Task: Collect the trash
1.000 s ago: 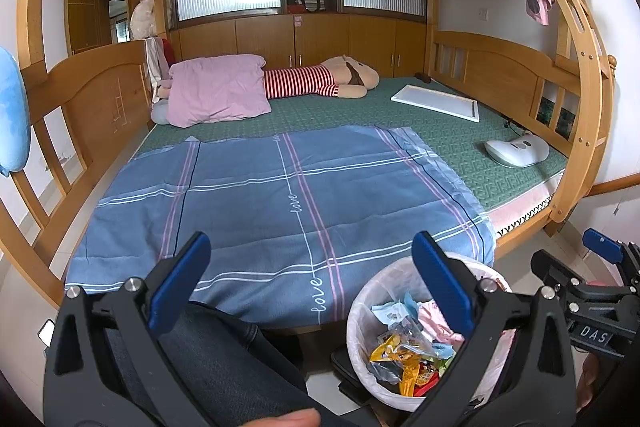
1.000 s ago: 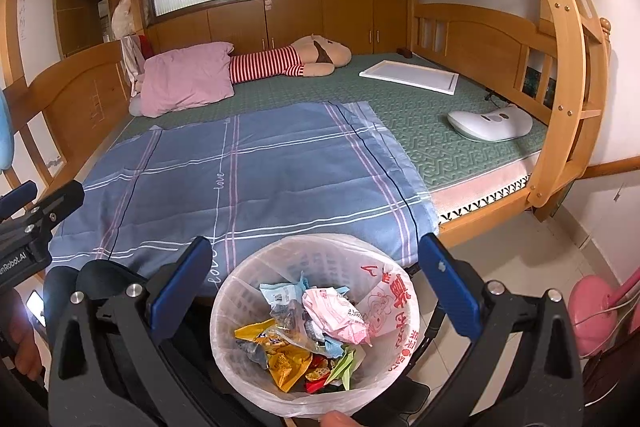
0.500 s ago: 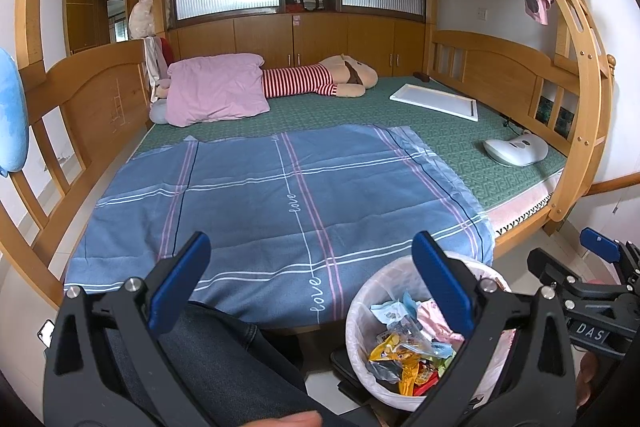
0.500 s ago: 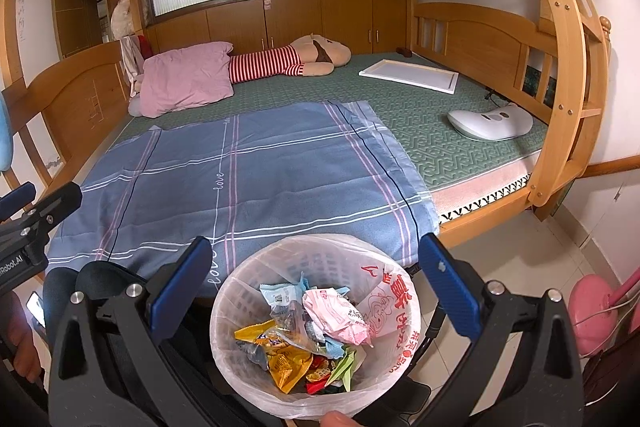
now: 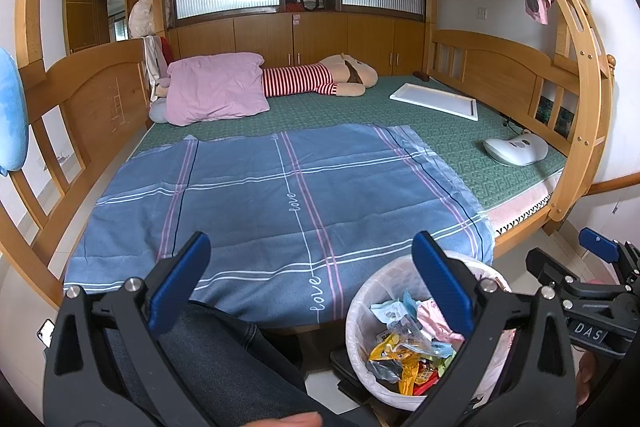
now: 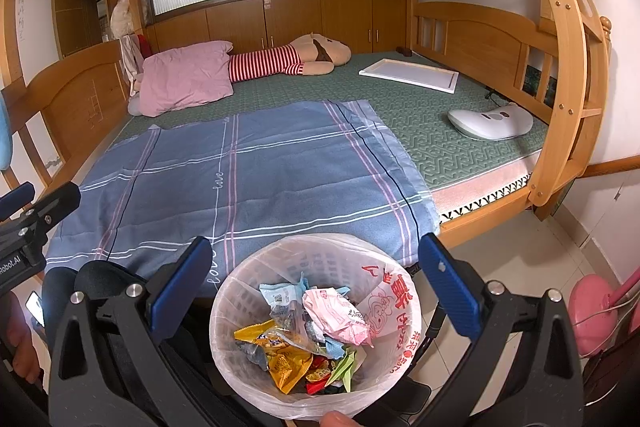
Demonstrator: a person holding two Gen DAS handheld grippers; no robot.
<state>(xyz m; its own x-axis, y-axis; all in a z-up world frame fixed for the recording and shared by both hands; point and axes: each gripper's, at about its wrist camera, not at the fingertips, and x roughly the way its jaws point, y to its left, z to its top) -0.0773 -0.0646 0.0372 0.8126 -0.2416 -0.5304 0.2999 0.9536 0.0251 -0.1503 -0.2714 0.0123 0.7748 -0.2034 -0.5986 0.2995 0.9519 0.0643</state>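
Observation:
A white bin lined with a plastic bag (image 6: 256,267) stands on the floor at the foot of the bed and holds several crumpled wrappers (image 6: 312,331). It also shows at the lower right of the left wrist view (image 5: 360,307). My right gripper (image 6: 314,285) is open and empty, with the bin between and below its fingers. My left gripper (image 5: 312,283) is open and empty, to the left of the bin, over the blue sheet's front edge and a dark trouser leg (image 5: 216,355).
The blue checked sheet (image 5: 280,195) covers the green mattress (image 5: 440,131). A pink pillow (image 5: 212,91), a striped plush toy (image 5: 320,79), a white board (image 5: 436,99) and a white device (image 5: 516,151) lie on the bed. Wooden bed posts stand at the right (image 6: 568,107). A pink object (image 6: 592,315) sits on the floor.

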